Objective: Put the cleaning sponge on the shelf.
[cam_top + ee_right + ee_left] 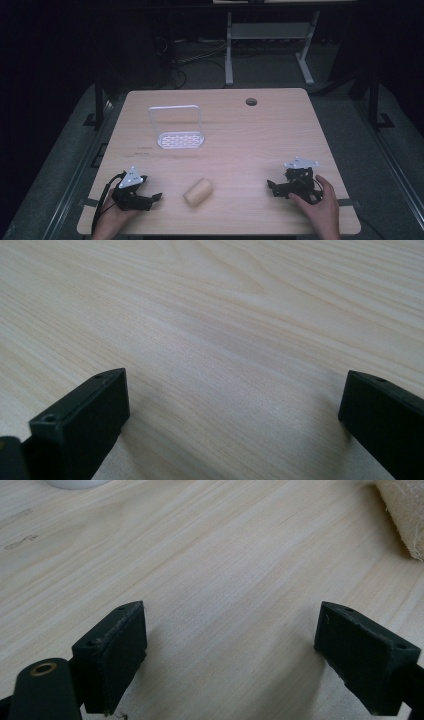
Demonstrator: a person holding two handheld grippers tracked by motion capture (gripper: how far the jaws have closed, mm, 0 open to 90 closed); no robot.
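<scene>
A pale beige roll (198,192) lies on its side near the front middle of the wooden table (240,135); its rough edge (405,515) reaches into the top right of the left gripper view. My left gripper (151,198) rests low at the front left, a short way left of the roll, open with only bare wood between its pads (112,652). At the front right, my right gripper (274,188) sits in a hand, open as well, with nothing between its pads (85,420). A white wire rack (177,128) with a tall hoop handle stands behind the roll at the left middle.
A round cable hole (251,101) is set into the table near its far edge. Beyond the table, a white desk frame (267,45) and cables stand on the dark floor. The rack's white base (75,483) peeks in at the top of the left gripper view.
</scene>
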